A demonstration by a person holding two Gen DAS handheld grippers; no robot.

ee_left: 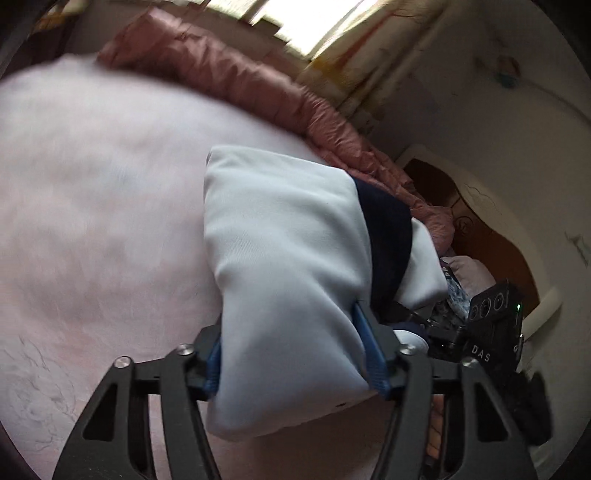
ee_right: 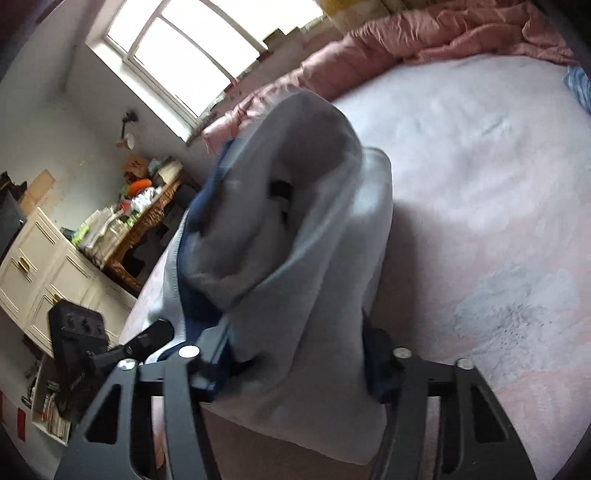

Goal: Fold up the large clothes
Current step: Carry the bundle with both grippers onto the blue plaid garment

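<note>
A folded pale blue-white garment (ee_left: 280,229) with a dark navy band (ee_left: 388,236) is bundled thickly between the blue pads of my left gripper (ee_left: 293,358), which is shut on it. In the right wrist view the same garment (ee_right: 295,221) rises as a bulky roll with a navy edge (ee_right: 192,236), and my right gripper (ee_right: 295,362) is shut on its lower part. The bundle hangs just over the pink bed sheet (ee_left: 92,221). The right-hand tool's black body (ee_left: 487,317) shows close beside the garment, and the left-hand tool's body (ee_right: 77,332) appears at the lower left.
A crumpled pink quilt (ee_right: 443,33) lies along the far side of the bed (ee_right: 480,184), under a bright window (ee_right: 184,48). A cluttered wooden desk (ee_right: 140,206) and a white cabinet (ee_right: 48,266) stand beside the bed. A brown headboard (ee_left: 491,236) is at one end.
</note>
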